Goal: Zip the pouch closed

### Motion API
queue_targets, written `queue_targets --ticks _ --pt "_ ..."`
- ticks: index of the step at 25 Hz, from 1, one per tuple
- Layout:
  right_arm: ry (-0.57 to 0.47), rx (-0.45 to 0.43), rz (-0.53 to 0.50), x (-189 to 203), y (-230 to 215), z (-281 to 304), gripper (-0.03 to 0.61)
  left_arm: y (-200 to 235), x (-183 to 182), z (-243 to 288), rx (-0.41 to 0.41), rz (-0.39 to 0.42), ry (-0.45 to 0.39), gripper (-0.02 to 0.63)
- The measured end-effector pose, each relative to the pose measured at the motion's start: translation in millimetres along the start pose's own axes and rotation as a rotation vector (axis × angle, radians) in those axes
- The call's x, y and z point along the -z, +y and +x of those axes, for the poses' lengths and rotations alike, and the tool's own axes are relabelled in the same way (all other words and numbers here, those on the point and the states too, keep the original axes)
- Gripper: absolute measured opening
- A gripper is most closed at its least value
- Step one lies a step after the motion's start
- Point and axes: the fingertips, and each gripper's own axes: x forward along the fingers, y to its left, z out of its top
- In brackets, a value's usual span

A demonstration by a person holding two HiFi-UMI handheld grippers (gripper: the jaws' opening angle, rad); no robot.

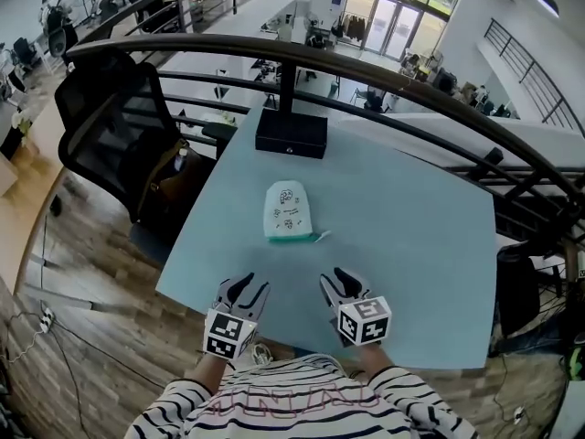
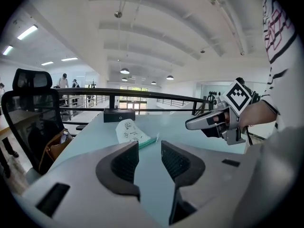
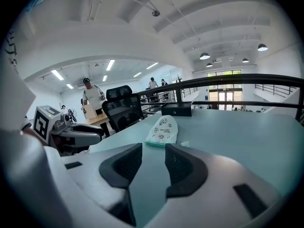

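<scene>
A white pouch (image 1: 289, 210) with small printed figures and a green zip edge lies flat in the middle of the pale blue table (image 1: 411, 245). A small white pull tab (image 1: 320, 236) sticks out at its near right corner. My left gripper (image 1: 247, 291) hovers over the near table edge, short of the pouch, open with nothing between its jaws. My right gripper (image 1: 340, 283) is beside it, also open and empty. The pouch (image 2: 130, 131) lies ahead in the left gripper view, with the right gripper (image 2: 190, 124) at the right. The right gripper view shows the pouch (image 3: 163, 130) ahead.
A black box (image 1: 291, 133) stands at the table's far edge under a dark railing (image 1: 366, 67). A black mesh office chair (image 1: 114, 126) with a brown bag (image 1: 178, 176) is left of the table. Wooden floor lies below at the left.
</scene>
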Motion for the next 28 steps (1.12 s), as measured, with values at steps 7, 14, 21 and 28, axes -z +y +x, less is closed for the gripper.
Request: queue_targets --ticks 7,14,21,28 --pt "0.07 -0.025 -0.114 -12 -43 41 0.164 6 -9 49 0.006 -0.016 0.04 0.126" --pt "0.142 -0.047 -0.217 -3 -82 79 0.164 5 -2 79 0.012 -0.024 0.081 0.126" --pt "0.187 -0.088 -0.342 12 -101 116 0.165 7 13 103 0.023 -0.037 0.12 0.126" --pt "0.194 -0.173 -0.495 12 -109 142 0.165 9 18 123 0.042 -0.016 0.141 0.126"
